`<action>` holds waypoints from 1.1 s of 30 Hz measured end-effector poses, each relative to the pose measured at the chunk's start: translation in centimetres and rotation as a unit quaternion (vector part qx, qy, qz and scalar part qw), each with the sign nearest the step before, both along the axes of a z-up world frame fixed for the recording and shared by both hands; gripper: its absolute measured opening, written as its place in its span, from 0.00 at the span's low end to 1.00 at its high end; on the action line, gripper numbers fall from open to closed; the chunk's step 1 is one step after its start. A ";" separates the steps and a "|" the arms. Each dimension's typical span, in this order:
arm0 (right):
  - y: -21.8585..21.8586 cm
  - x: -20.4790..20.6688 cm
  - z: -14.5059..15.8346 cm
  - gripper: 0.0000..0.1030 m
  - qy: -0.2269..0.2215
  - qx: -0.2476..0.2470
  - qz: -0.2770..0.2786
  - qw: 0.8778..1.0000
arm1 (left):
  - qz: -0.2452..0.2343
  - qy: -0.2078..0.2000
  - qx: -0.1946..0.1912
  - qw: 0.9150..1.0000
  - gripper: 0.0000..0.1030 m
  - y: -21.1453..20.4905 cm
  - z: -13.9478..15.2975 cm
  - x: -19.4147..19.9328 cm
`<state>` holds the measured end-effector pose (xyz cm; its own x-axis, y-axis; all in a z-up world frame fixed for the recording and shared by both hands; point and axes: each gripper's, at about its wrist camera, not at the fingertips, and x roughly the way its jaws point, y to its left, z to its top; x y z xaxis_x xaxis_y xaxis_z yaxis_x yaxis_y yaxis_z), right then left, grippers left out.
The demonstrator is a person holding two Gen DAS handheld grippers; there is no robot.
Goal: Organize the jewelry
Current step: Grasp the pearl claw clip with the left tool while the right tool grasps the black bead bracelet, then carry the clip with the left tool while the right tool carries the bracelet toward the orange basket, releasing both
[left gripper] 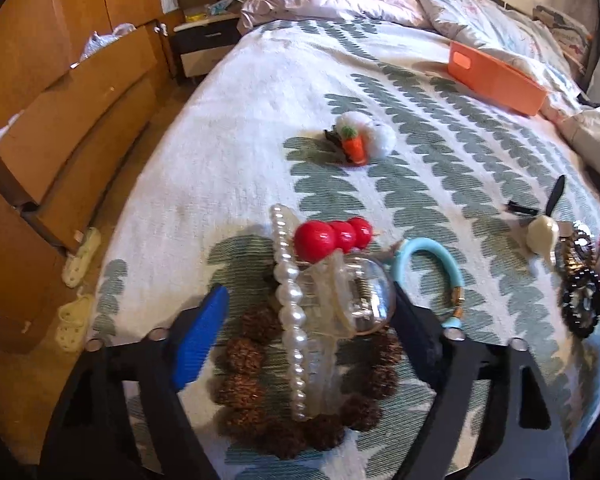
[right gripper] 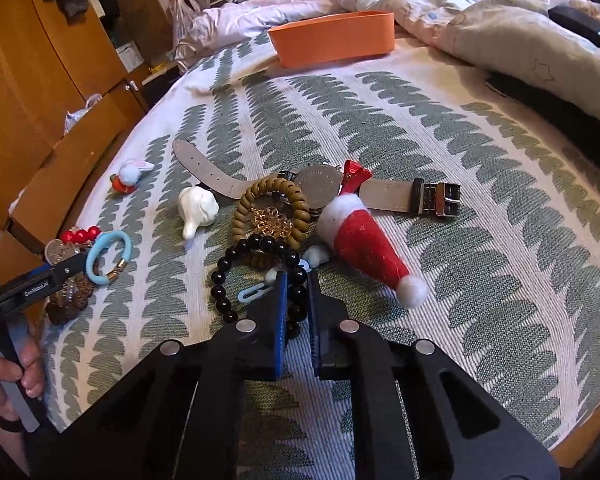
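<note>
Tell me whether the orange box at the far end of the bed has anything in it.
Cannot tell. The orange box stands upright on the bedspread, but both views show only its outer walls, not the inside.

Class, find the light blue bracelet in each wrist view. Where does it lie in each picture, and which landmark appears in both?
Left wrist view: blue bracelet lies right of centre, just right of the clear hair claw.
Right wrist view: it lies far left, beside the red beads.
Shared landmark: the orange box far back on the bed.
</note>
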<state>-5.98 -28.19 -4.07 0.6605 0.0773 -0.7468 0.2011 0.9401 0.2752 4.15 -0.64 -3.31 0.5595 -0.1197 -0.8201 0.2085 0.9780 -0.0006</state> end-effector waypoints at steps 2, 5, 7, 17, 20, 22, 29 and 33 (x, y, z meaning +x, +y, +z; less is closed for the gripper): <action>0.0 -0.2 0.2 0.10 -0.005 0.004 0.003 1.000 | -0.003 -0.003 -0.001 1.000 0.63 -0.1 0.2 -0.2; 0.1 -0.5 0.7 0.10 -0.016 0.007 0.009 1.000 | -0.005 -0.011 -0.003 1.000 0.49 0.2 0.7 -0.6; 0.2 -0.7 1.0 0.10 -0.025 0.011 0.013 1.000 | -0.003 -0.005 -0.018 1.000 0.49 0.7 0.7 -0.6; 0.4 -2.5 3.5 0.10 -0.075 0.016 0.026 0.997 | -0.008 -0.027 -0.059 0.998 0.49 2.0 3.0 -2.0; 0.6 -3.0 4.3 0.10 -0.090 0.017 0.030 0.995 | -0.012 -0.033 -0.070 0.997 0.49 2.2 3.7 -2.4; 0.8 -3.2 4.7 0.10 -0.098 0.016 0.032 0.995 | -0.016 -0.040 -0.076 0.996 0.49 2.4 4.1 -2.7; 1.4 -3.5 6.0 0.10 -0.125 0.015 0.043 0.991 | -0.011 -0.070 -0.071 0.995 0.49 2.4 5.5 -3.1; 1.3 -3.0 6.8 0.10 -0.135 0.026 0.045 0.990 | -0.004 -0.074 -0.065 0.995 0.49 2.3 5.6 -2.7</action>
